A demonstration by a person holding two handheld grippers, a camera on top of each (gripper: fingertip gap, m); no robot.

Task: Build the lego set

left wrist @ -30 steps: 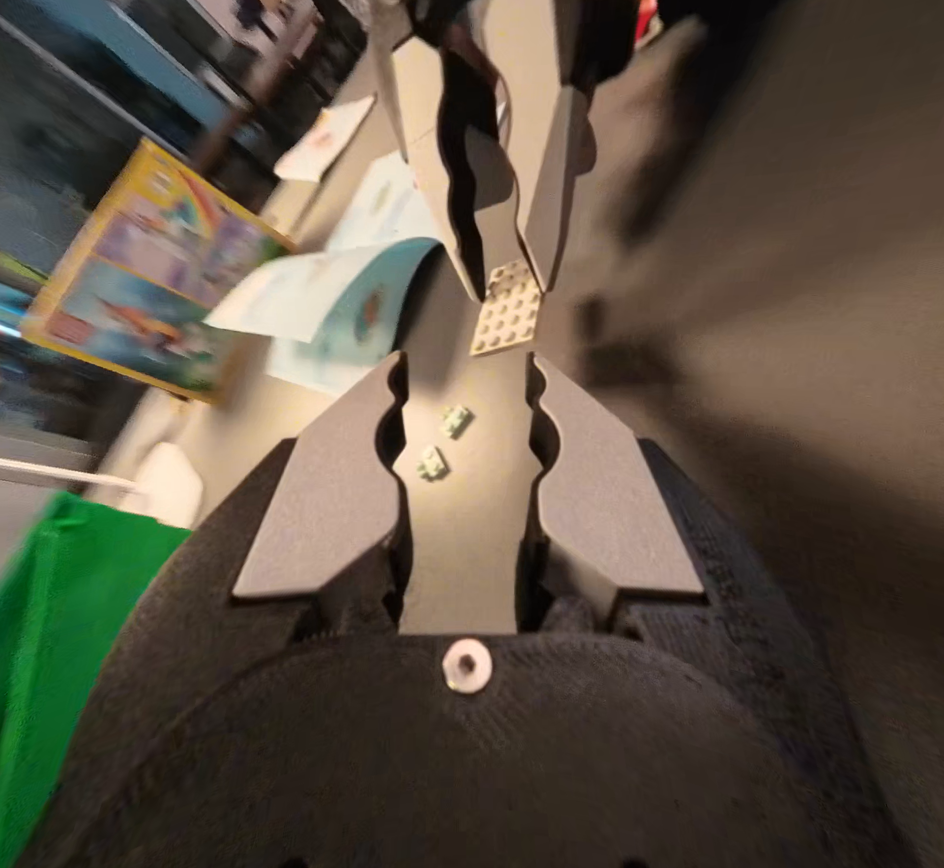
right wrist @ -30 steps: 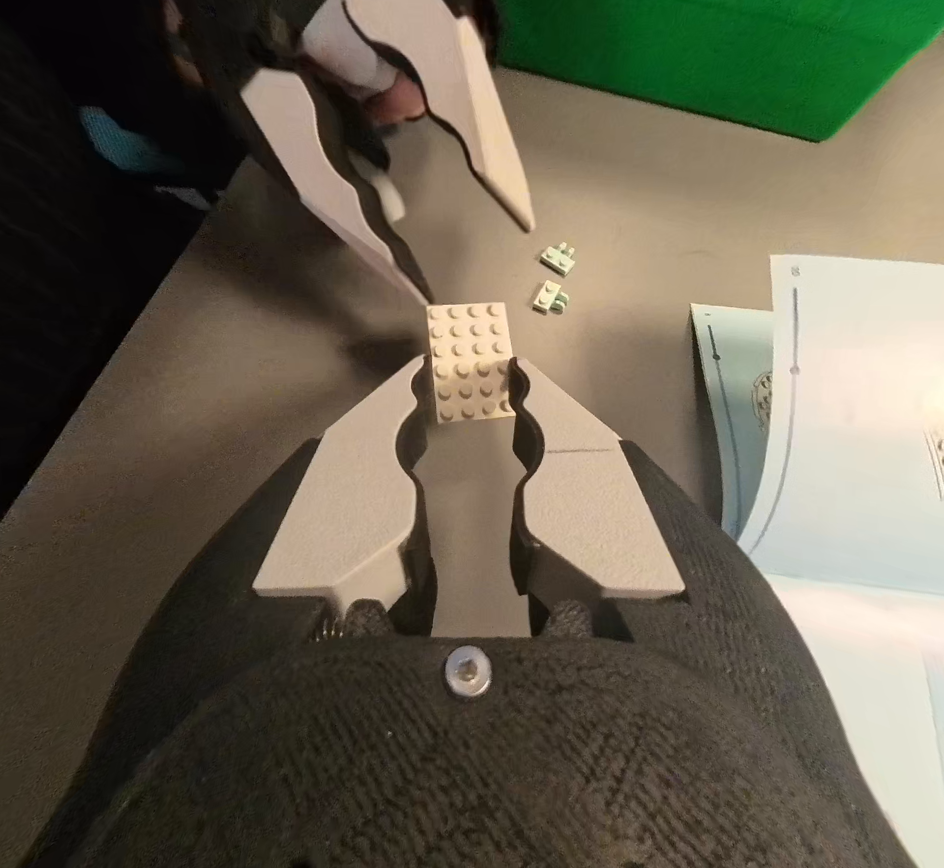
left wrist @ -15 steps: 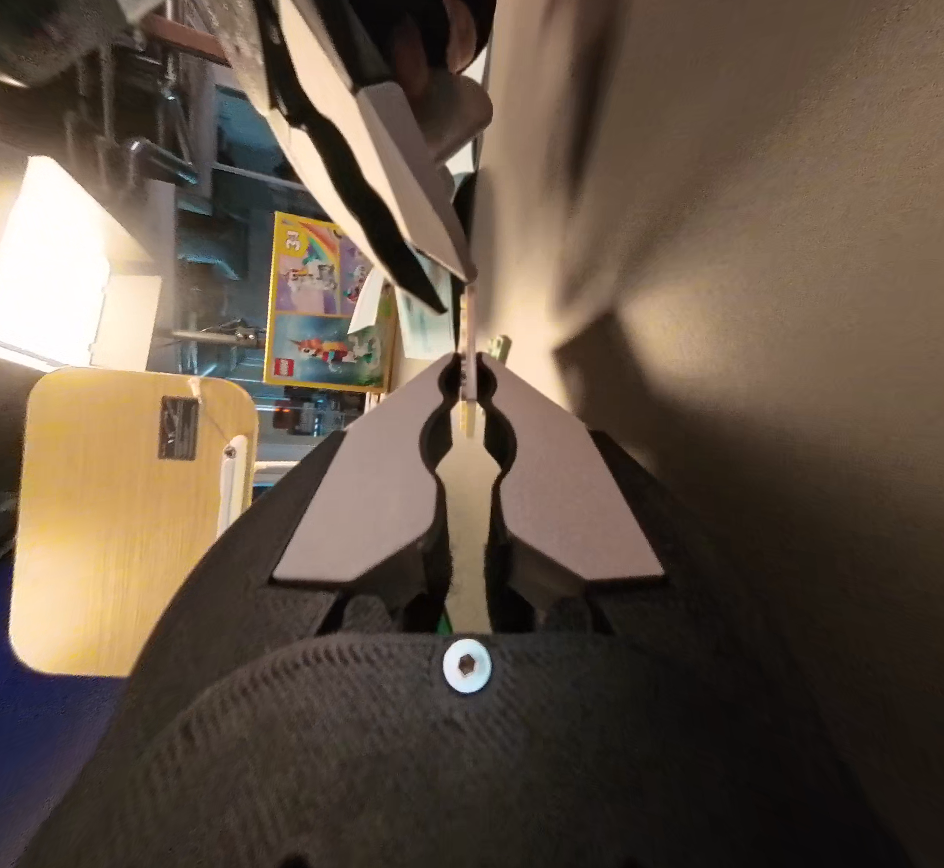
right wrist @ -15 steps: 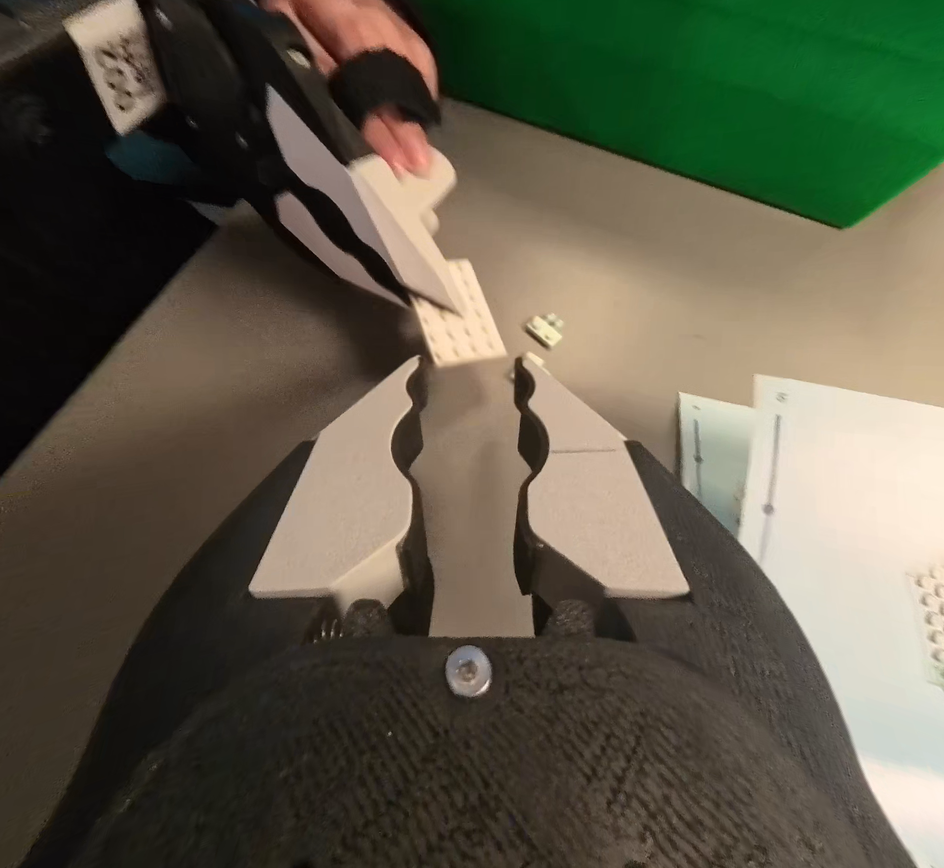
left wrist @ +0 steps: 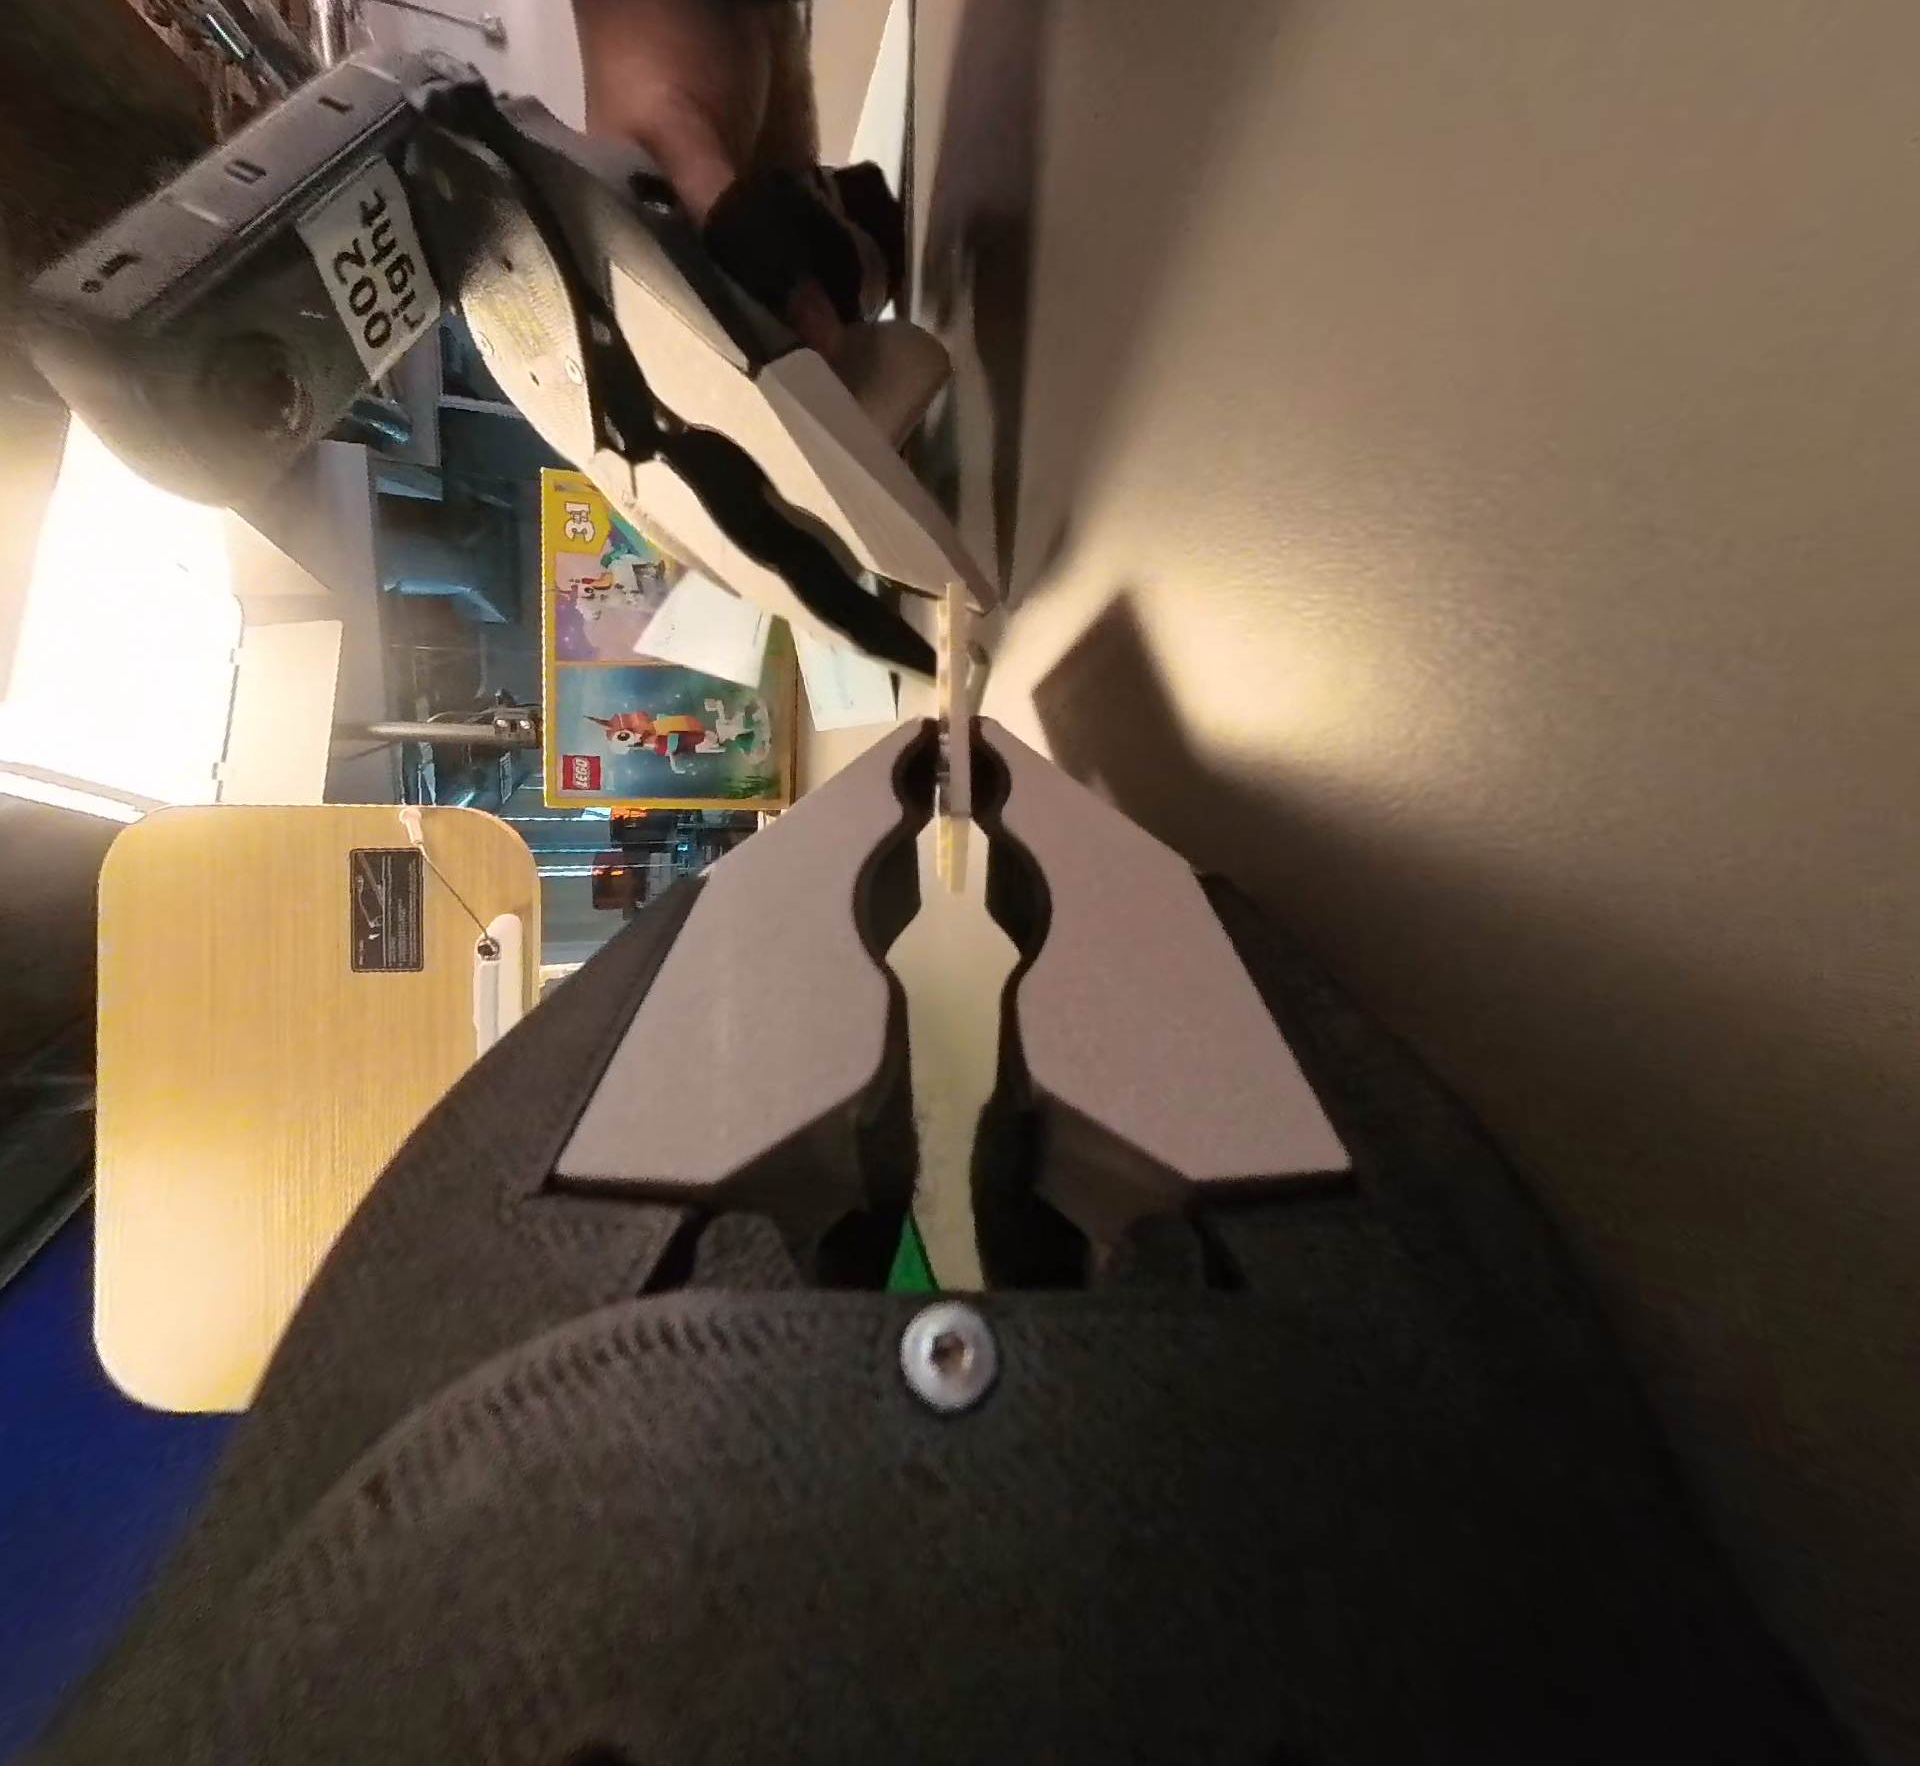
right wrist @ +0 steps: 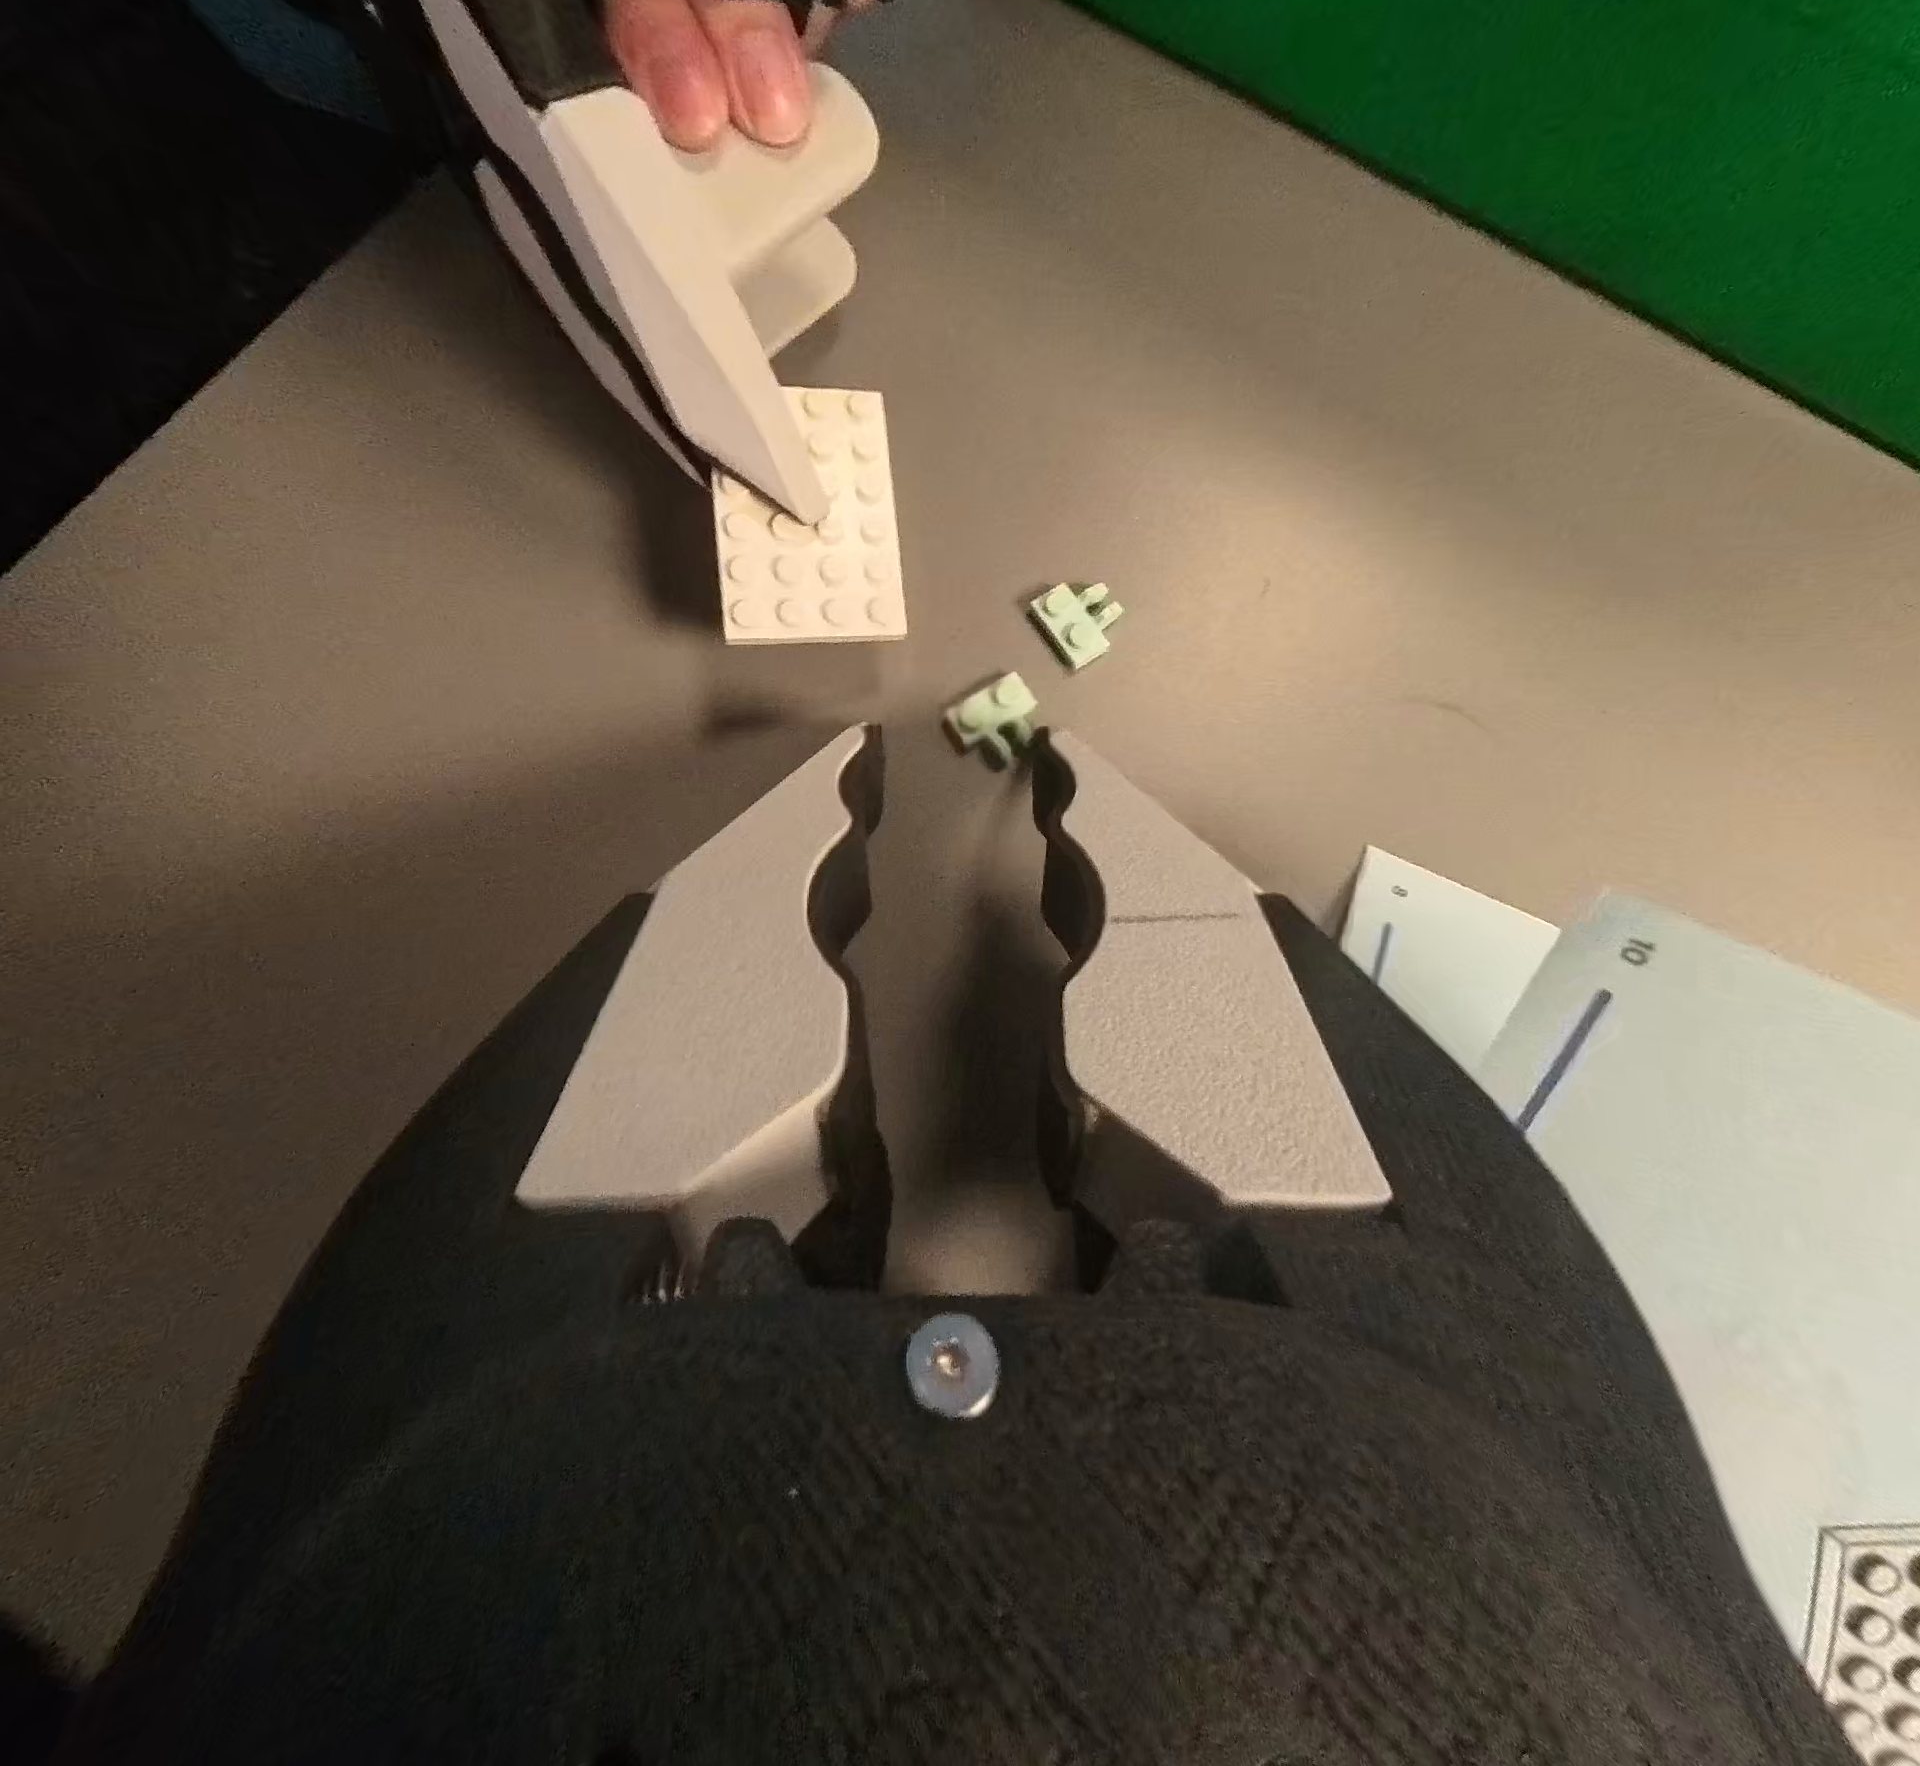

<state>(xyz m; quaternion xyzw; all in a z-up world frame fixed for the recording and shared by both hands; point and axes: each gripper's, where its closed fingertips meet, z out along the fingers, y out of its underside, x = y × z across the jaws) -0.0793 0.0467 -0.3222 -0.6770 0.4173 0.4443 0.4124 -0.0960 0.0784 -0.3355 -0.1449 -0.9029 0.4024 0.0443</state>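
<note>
Plate: the tan plate [right wrist: 812,521] is pinched edge-on between the left gripper's [left wrist: 951,755] fingertips; a second ago it lay flat on the table [right wrist: 1351,428] between the right gripper's fingertips, with the left one only coming in over it. In the left wrist view it shows as a thin strip [left wrist: 954,729] held across its thickness.
Left jaws: pressed together on the plate, a second ago spread; the grip was already on half a second ago.
Right gripper [right wrist: 956,745]: it has let the plate go and drawn back; the jaws stand spread with nothing between them.
Plate height: it appears lifted or tilted off the table, judging by the dark shadow beneath it; how far cannot be told.
Green pieces: two pale green clip pieces lie loose on the table, one just beside the right fingertips [right wrist: 992,714], the other [right wrist: 1075,625] a little farther off, both apart from the plate.
Booklet [right wrist: 1714,1145]: open on the table to the right.
Meaning: the handover looks done, so the left gripper can steady the base while the right is free to fetch a green piece; the nearer one seems the likely next pick. Nothing is yet attached.
</note>
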